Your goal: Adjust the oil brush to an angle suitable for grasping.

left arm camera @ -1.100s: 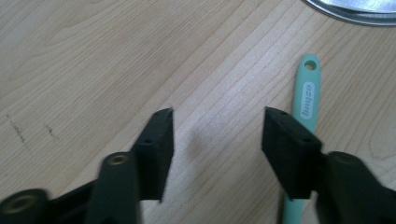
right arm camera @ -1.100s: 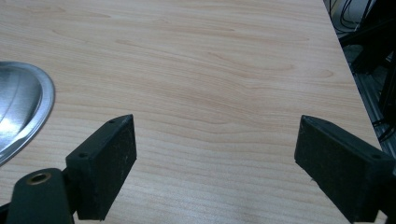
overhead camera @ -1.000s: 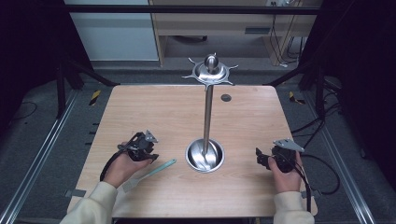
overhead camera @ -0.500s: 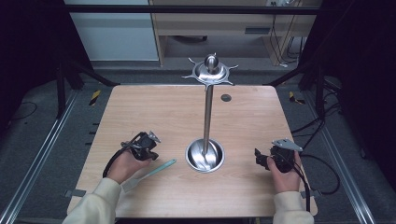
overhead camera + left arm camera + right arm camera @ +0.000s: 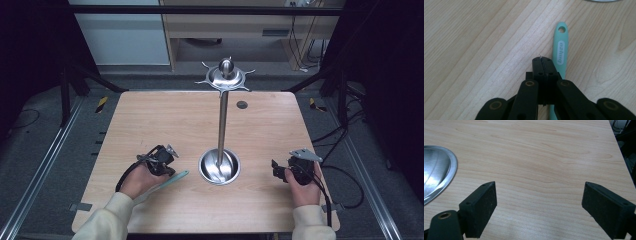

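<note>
Left tool (image 5: 543, 65) beside teal handle (image 5: 559, 50)

Steel stand (image 5: 222, 120) with round base, wooden table (image 5: 165, 120)

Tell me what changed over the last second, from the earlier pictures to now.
The left hand-held gripper has just closed its jaws; they now meet pad to pad over the teal utensil handle, which lies on the table, with nothing visibly between them. The hand barely shifted. The right hand-held gripper stayed open and in place, and the metal stand did not move.
</note>
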Tool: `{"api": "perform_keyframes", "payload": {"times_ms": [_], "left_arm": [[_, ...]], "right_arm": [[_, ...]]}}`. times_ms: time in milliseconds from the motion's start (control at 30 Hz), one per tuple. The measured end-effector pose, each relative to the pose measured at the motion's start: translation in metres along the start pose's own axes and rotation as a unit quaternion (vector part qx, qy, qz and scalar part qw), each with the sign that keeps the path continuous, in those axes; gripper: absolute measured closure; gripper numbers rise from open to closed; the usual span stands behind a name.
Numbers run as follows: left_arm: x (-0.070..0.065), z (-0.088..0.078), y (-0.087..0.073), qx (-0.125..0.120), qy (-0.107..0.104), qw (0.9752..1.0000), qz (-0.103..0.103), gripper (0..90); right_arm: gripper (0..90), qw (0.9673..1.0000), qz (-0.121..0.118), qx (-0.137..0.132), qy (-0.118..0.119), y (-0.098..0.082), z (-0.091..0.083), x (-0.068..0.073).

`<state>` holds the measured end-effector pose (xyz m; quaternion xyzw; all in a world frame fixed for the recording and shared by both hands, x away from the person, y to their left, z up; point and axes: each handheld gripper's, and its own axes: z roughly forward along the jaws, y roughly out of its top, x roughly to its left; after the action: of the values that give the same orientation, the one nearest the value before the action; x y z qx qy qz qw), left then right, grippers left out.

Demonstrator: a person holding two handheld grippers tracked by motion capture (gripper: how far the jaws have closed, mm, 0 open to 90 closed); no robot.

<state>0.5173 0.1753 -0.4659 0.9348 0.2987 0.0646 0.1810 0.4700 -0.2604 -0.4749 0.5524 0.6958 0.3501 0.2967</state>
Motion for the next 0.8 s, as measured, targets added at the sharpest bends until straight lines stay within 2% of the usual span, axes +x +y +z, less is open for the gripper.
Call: {"api": "perform_keyframes", "payload": {"times_ms": [233,400,467,633,667,800], "left_arm": [[-0.004,0.004,0.003,0.006,0.001,0.9999,0.012,90.0],[-0.010,0.000,0.001,0.001,-0.009,0.9998,0.016,90.0],[-0.014,0.000,0.000,0.002,-0.006,0.9997,0.025,90.0],[-0.022,0.000,0.001,0.007,-0.015,0.9993,0.035,90.0],[-0.025,-0.001,0.002,0.012,-0.016,0.9987,0.046,90.0],[-0.028,-0.005,0.004,0.016,-0.007,0.9983,0.056,90.0]], "right_arm": [[13.3,1.0000,-0.001,0.003,0.003,0.000,0.001,0.001],[13.2,1.0000,-0.001,0.007,0.006,-0.001,0.002,0.001],[13.2,0.9999,-0.002,0.008,0.007,-0.001,0.002,0.001],[13.2,0.9999,-0.003,0.011,0.011,-0.001,0.003,0.002],[13.2,0.9999,-0.004,0.012,0.011,-0.001,0.003,0.002],[13.2,0.9999,-0.004,0.012,0.011,-0.001,0.003,0.002]]}}
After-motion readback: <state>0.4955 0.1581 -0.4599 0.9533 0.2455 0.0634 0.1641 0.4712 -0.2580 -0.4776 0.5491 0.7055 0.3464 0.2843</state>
